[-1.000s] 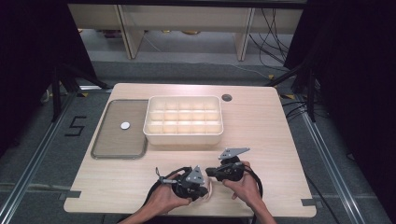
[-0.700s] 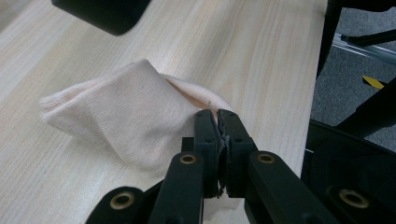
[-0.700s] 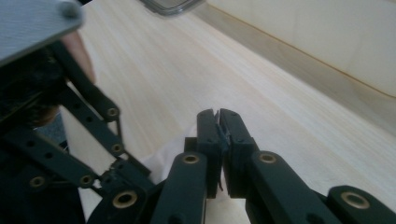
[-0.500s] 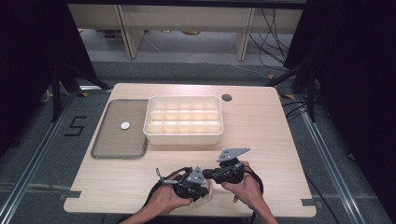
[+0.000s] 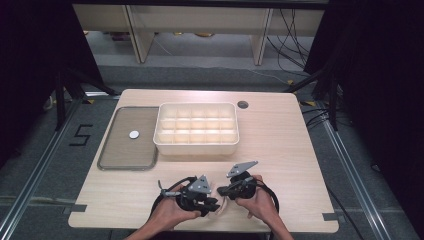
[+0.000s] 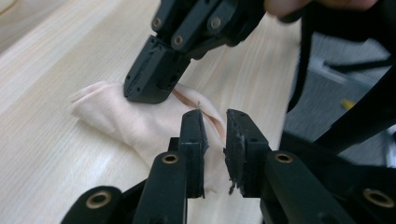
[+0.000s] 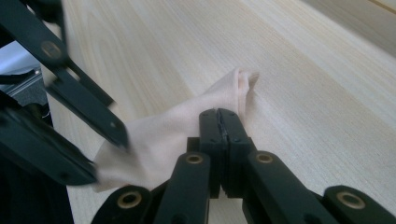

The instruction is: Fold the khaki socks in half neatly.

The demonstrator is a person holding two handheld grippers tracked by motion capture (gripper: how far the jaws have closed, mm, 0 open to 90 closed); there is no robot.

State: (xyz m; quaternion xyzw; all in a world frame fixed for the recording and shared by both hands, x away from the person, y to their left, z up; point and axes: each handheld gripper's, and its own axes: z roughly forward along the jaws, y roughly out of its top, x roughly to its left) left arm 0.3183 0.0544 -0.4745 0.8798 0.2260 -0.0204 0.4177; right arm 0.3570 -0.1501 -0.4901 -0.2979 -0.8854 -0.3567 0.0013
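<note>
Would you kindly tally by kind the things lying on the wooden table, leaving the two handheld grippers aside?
Pale pink cloth: 1
Cream compartment tray with a grid of cells: 1
Flat grey-brown rectangular tray: 1
Small white round disc: 1
Total: 4

In the high view the pale cloth (image 5: 220,206) is mostly covered by the 2 grippers and the hands, so its outline and folds cannot be made out. The person's forearms are cut off by the bottom edge. The small round white thing (image 5: 134,134) on the grey tray (image 5: 125,155) is too small to identify. In the left gripper view the cloth's near end (image 6: 205,172) runs under the jaws and out of sight. In the right gripper view the left gripper (image 7: 60,116) is blurred and cropped at the left edge.
</note>
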